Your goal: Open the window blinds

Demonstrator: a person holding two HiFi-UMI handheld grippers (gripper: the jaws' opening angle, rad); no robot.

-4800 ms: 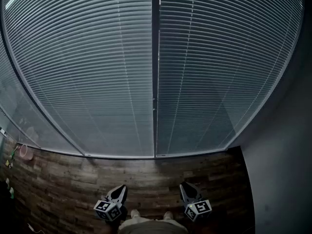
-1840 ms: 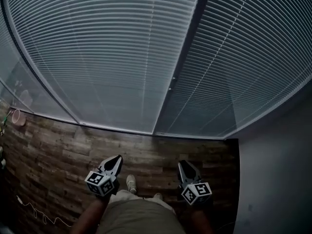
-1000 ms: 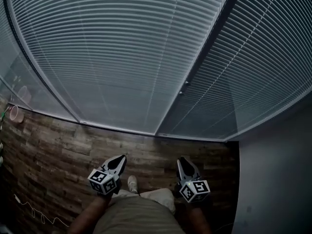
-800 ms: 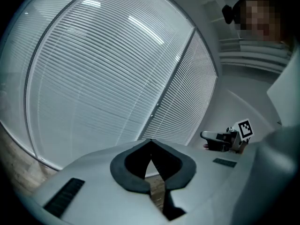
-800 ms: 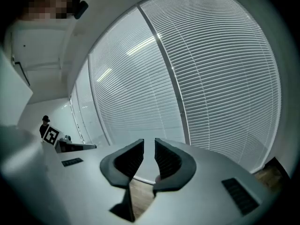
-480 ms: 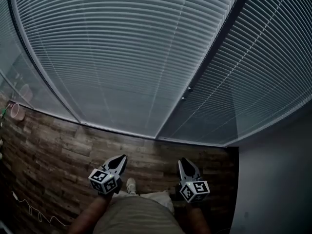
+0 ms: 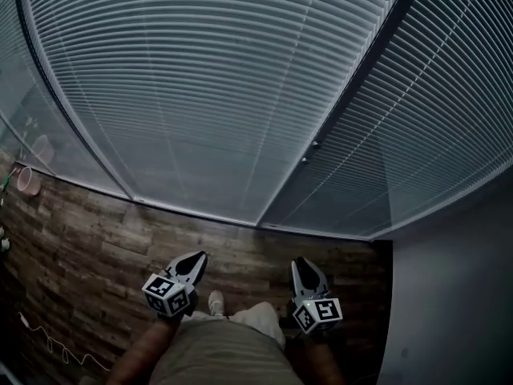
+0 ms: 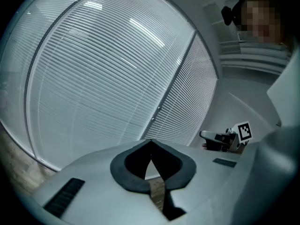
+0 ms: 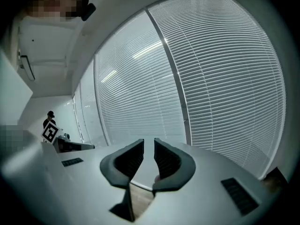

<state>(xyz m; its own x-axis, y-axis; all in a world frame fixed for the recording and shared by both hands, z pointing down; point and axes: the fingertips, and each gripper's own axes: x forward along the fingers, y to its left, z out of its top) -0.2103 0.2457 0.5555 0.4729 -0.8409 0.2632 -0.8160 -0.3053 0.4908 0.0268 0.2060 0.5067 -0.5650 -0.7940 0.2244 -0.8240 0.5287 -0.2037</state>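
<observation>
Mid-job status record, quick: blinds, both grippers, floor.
blinds: fully lowered, slats shut, two panels split by a dark mullion
left gripper: fingers together, empty, short of the blinds
right gripper: fingers slightly apart, empty, short of the blinds
floor: wood planks
contact with blinds: none visible

Dark wood-plank floor point(image 7: 104, 247) runs under both pairs of fingers and on ahead of them. A pale shoe point(image 7: 215, 301) stands on the planks, just behind the left gripper point(image 7: 195, 258) fingers and to the inside of them, toward the right gripper point(image 7: 302, 263). Well off to the left of the left fingers and behind them, a thin light cable point(image 7: 50, 345) snakes over the boards. Far ahead on that same side sits a pinkish cup point(image 7: 26, 180), at the floor's far edge
</observation>
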